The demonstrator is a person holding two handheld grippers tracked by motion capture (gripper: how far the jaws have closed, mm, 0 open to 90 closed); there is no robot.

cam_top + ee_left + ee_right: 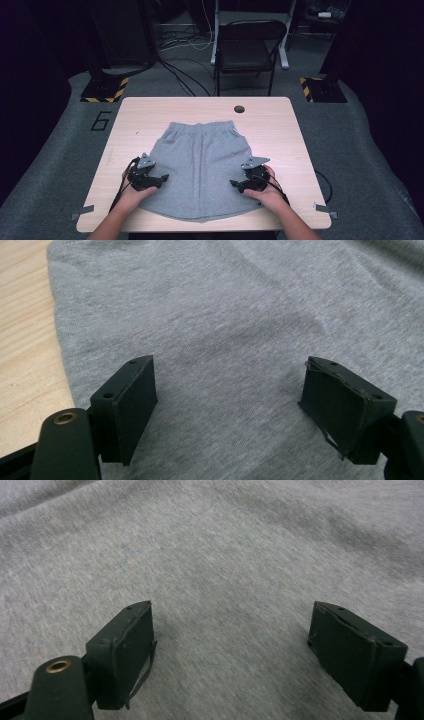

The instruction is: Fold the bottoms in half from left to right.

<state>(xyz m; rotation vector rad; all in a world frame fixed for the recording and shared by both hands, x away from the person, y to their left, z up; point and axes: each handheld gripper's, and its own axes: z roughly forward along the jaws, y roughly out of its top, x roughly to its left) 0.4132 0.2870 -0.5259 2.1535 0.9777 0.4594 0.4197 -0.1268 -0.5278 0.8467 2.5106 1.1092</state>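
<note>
Grey shorts flat on table, left gripper and right gripper low over them, fingers wide.

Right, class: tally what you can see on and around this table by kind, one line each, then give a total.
Grey shorts: 1
Tongs: 2, left and right, both open over the shorts
Wooden table: 1
Folding chair: 1
Total: 5

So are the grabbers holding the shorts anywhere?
No. The left gripper and right gripper both stand open over the grey shorts, with flat cloth between the jaws. Nothing is held.
</note>
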